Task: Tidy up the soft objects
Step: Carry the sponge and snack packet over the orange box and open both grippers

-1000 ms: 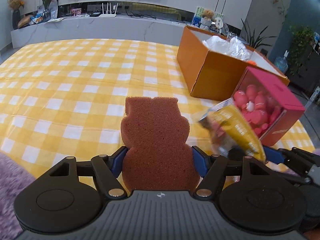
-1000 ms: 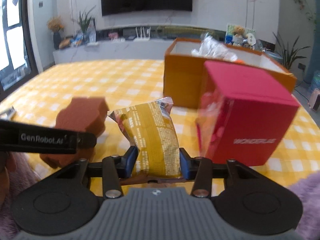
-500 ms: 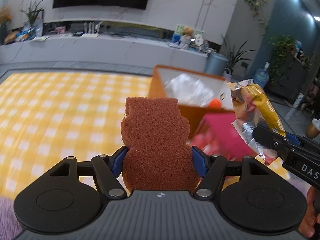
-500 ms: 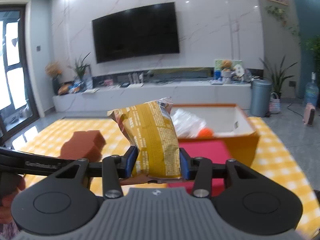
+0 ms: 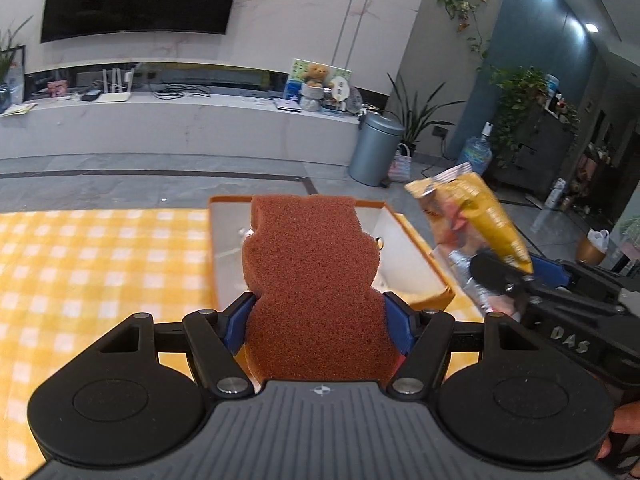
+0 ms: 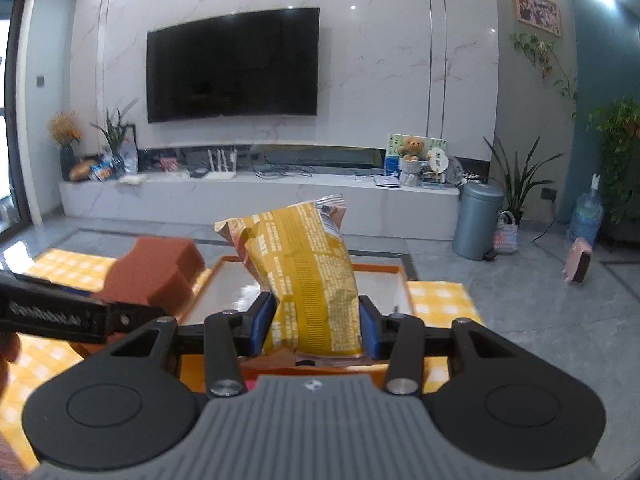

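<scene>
Left wrist view: the table under a yellow checked cloth [image 5: 100, 264] fills the lower left. At its far end stands an open orange cardboard box [image 5: 424, 256], white inside, with what looks like plastic wrapping partly hidden behind the held item. Both tools are raised in front of and above the box opening, which suggests, in my judgement, that it is the intended container for the soft goods.

The left gripper [image 5: 318, 324] has its blue pads pressed on the narrow waist of a brown bear-shaped sponge [image 5: 312, 280]. The jaws stand fairly wide because the sponge itself is broad; the foam shows little visible crushing, so the hold appears light but adequate. The sponge stands upright, head toward the box.

The right gripper [image 6: 316, 322] is clamped on the lower part of a yellow snack bag [image 6: 304, 272], jaws about half closed, the bag puffed above the pads. Holding it low keeps the sealed top clear and avoids squeezing the air-filled body. In the left wrist view the bag [image 5: 476, 220] sits just right of the sponge, near it but apart.

Assessment: both items are in carry, neither yet over the box centre. Release should wait until each is above the opening; the near rim is a snag risk.
</scene>
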`<state>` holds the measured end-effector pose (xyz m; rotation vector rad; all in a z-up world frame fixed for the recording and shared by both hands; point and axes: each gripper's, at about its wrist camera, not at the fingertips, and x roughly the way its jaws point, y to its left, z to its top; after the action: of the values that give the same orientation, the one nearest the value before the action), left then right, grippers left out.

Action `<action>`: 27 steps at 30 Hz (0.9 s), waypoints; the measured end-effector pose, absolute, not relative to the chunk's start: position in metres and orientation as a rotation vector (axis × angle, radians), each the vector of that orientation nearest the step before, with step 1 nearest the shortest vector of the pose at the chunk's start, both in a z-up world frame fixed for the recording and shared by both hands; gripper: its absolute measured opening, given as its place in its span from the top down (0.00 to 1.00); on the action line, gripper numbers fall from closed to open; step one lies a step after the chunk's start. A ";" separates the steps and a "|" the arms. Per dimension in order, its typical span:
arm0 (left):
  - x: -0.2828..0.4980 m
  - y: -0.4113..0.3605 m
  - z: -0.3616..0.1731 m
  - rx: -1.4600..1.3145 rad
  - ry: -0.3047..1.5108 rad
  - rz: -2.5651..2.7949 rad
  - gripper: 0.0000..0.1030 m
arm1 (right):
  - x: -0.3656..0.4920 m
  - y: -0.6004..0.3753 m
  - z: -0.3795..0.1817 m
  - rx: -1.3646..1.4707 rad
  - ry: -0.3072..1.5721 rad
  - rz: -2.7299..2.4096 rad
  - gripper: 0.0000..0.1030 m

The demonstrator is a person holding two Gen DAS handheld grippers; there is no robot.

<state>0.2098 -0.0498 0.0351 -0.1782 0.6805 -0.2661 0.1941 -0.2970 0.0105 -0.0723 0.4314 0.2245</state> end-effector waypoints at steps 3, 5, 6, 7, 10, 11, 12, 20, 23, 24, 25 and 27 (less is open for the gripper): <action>0.236 -0.052 0.031 -0.171 0.696 -0.283 0.24 | 0.224 -0.302 0.007 -0.108 0.459 0.212 0.57; 0.252 -0.052 0.024 -0.163 0.713 -0.280 0.24 | 0.248 -0.308 0.001 -0.098 0.504 0.209 0.57; 0.259 -0.054 0.021 -0.163 0.725 -0.282 0.24 | 0.257 -0.311 -0.001 -0.096 0.525 0.203 0.56; 0.268 -0.057 0.017 -0.165 0.738 -0.286 0.24 | 0.270 -0.313 -0.006 -0.101 0.555 0.195 0.56; 0.292 -0.066 0.005 -0.175 0.783 -0.312 0.24 | 0.300 -0.318 -0.020 -0.105 0.613 0.175 0.56; 0.298 -0.069 0.001 -0.172 0.793 -0.320 0.24 | 0.308 -0.319 -0.026 -0.100 0.630 0.172 0.56; 0.305 -0.074 -0.003 -0.165 0.800 -0.319 0.24 | 0.319 -0.320 -0.032 -0.088 0.656 0.171 0.56; 0.332 -0.087 -0.024 -0.155 0.801 -0.310 0.24 | 0.361 -0.307 -0.074 -0.160 0.744 0.144 0.56; 0.336 -0.090 -0.027 -0.126 0.778 -0.295 0.24 | 0.372 -0.298 -0.084 -0.232 0.746 0.140 0.56; 0.337 -0.090 -0.029 -0.124 0.779 -0.288 0.24 | 0.375 -0.298 -0.088 -0.250 0.747 0.141 0.56; 0.335 -0.089 -0.030 -0.122 0.782 -0.282 0.24 | 0.378 -0.295 -0.092 -0.268 0.751 0.140 0.56; 0.334 -0.089 -0.033 -0.120 0.785 -0.279 0.22 | 0.383 -0.293 -0.098 -0.282 0.768 0.136 0.56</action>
<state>0.3337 -0.0888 -0.0327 -0.1201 0.7855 -0.2793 0.3830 -0.2934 -0.0978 -0.2816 0.7684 0.1361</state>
